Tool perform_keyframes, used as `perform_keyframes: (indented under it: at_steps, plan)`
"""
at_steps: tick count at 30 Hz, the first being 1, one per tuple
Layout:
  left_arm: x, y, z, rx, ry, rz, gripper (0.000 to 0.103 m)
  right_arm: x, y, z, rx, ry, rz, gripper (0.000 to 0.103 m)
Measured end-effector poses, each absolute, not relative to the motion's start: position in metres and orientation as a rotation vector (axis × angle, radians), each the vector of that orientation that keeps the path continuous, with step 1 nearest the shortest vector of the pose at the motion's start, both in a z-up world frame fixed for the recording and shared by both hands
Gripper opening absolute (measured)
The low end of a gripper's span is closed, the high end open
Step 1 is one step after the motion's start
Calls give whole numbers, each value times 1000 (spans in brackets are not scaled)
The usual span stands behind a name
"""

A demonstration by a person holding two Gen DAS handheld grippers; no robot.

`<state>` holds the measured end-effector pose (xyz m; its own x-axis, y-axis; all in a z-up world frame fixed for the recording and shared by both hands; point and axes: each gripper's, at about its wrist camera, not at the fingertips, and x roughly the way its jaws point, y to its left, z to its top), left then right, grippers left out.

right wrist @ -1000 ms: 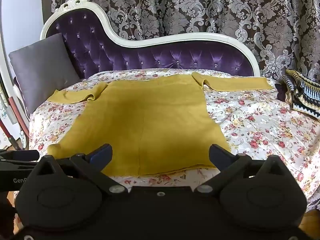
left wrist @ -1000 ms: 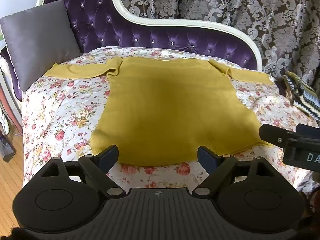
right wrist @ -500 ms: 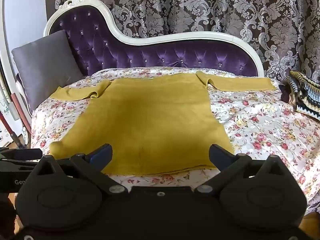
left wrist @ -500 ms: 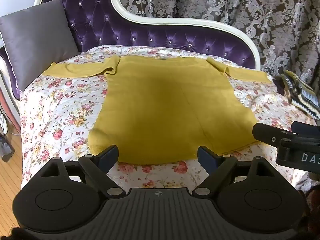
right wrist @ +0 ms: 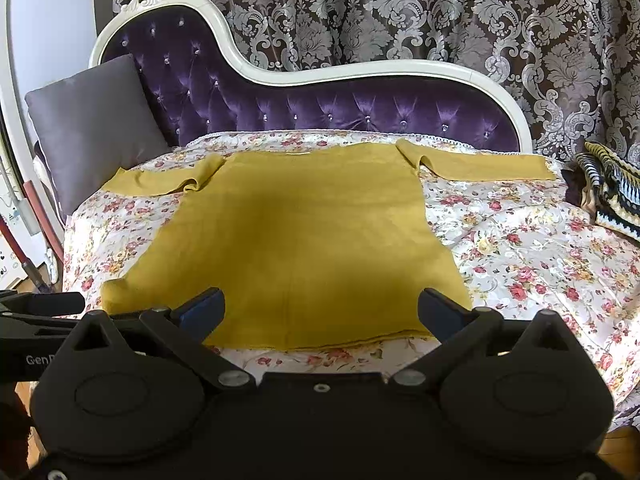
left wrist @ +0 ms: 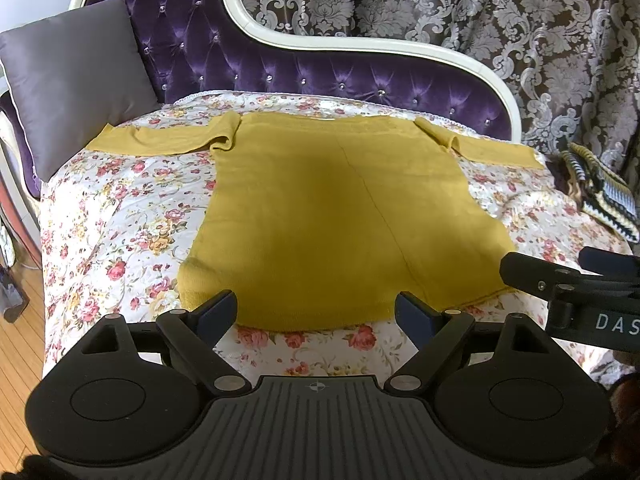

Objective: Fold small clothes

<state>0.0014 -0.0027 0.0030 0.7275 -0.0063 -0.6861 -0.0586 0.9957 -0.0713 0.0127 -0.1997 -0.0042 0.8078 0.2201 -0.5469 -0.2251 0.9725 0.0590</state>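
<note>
A mustard-yellow long-sleeved top [left wrist: 336, 216] lies flat on the floral bedspread [left wrist: 120, 216], hem toward me, both sleeves spread out sideways. It also shows in the right wrist view [right wrist: 304, 240]. My left gripper [left wrist: 316, 312] is open and empty, held just above the hem's near edge. My right gripper [right wrist: 320, 312] is open and empty, also over the hem. The right gripper's body shows at the right edge of the left wrist view [left wrist: 568, 292].
A grey cushion [left wrist: 76, 84] leans at the back left against the purple tufted headboard [left wrist: 320, 76]. A striped knitted blanket [right wrist: 612, 188] lies at the bed's right side. Wooden floor [left wrist: 20, 344] shows at the left. Patterned curtains [right wrist: 400, 12] hang behind.
Both grippers have drawn back and risen slightly, so the top sits a little farther off in both views. Both stay open. The top has not moved.
</note>
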Motion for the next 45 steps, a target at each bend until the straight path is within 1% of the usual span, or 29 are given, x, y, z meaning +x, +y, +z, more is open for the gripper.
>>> perform_keyframes:
  at_steps: [36,45]
  plan:
    - [1,-2,0,-108,773,27,86,16,-193,-10,-18,642,241,102]
    - [5,2,-3,-127,808,33,86,21,-190,-13,-26,689,243,102]
